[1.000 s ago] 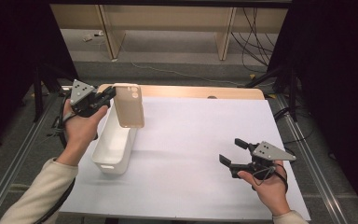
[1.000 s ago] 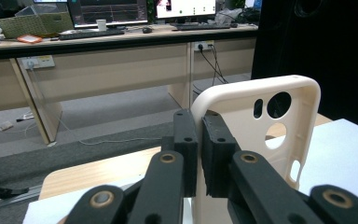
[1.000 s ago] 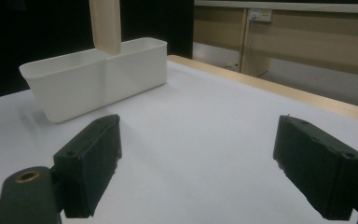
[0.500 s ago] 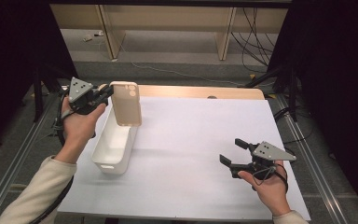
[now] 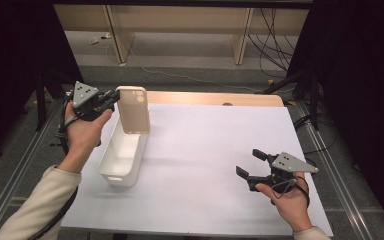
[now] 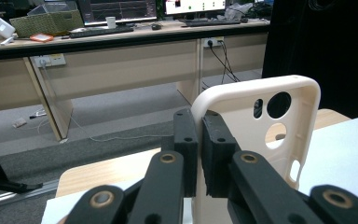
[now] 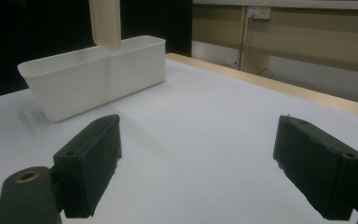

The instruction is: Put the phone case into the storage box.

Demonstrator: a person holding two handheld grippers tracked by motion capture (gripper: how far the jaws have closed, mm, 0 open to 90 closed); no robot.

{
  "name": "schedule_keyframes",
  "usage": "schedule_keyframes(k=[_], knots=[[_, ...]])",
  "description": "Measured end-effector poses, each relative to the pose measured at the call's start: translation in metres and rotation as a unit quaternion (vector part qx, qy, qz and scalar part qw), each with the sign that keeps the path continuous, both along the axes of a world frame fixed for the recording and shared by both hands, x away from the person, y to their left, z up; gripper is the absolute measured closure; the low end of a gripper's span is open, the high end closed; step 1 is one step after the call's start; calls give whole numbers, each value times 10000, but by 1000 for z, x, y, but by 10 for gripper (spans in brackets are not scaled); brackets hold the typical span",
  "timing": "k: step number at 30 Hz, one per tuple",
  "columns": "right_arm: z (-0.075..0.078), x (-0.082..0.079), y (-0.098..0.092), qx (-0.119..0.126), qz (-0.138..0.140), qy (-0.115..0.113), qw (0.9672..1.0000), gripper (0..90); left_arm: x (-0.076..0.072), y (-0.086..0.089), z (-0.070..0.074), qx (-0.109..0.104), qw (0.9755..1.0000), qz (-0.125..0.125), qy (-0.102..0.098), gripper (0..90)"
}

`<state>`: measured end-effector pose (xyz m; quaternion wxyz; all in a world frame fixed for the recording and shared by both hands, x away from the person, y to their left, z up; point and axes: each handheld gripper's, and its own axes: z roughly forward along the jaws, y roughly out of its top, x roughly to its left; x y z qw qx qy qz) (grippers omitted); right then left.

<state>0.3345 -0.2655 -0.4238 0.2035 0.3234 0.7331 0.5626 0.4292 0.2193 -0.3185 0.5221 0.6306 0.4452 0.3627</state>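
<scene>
A beige phone case hangs in the air above the far end of a white plastic bin. My left gripper is shut on the case's long edge. In the left gripper view both pads pinch the rim of the phone case, whose camera cutouts face me. My right gripper rests low over the white table sheet at the right, open, with nothing between its fingers. The right gripper view shows the bin ahead on the left, with the lower end of the case hanging over it.
A bare wooden strip runs along the table's far edge. Metal rails flank the table on both sides. Desk legs and cables stand on the floor beyond.
The left gripper has turned the phone case slightly, so it stands more upright and a little closer to the bin's far end. The right gripper has stayed where it was.
</scene>
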Motion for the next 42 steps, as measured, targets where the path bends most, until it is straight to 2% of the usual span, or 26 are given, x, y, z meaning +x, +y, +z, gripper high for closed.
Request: schedule_keyframes(k=[42], knots=[[-2,1,2,80,23,-29,10000,164,17,10,-1,110,9998,153,41,853]])
